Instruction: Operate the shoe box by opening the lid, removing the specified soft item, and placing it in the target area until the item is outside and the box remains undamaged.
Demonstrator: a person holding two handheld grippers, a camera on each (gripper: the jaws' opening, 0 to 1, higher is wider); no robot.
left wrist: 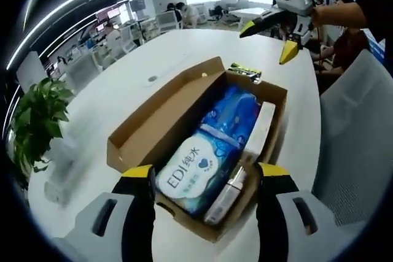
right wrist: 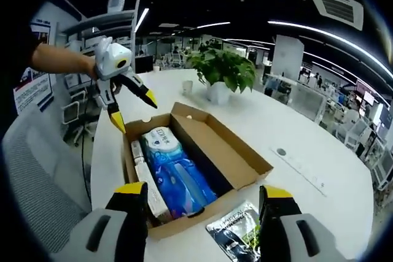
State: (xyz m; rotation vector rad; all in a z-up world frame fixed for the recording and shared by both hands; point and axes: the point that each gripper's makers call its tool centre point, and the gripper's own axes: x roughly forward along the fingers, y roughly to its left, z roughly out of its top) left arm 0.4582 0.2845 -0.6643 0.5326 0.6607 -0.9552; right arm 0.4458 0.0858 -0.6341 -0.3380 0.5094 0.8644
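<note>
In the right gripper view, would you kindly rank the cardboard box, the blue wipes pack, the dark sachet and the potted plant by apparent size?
1. cardboard box
2. blue wipes pack
3. potted plant and dark sachet: these look alike, and the sachet's nearness to the camera makes ranking them unsure.

1 open shoe box point(left wrist: 161, 128), 1 blue wipes pack point(left wrist: 206, 157), 1 white carton point(left wrist: 260, 128), 1 small bottle point(left wrist: 225, 197), 1 dark sachet point(right wrist: 238, 232), 1 potted plant point(right wrist: 222, 70), 2 grippers: left point(left wrist: 206, 182), right point(right wrist: 202, 200).

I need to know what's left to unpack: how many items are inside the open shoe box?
3: a blue tissue pack in the middle, a white box along one wall, a small bottle at its end. More may be hidden underneath.
</note>
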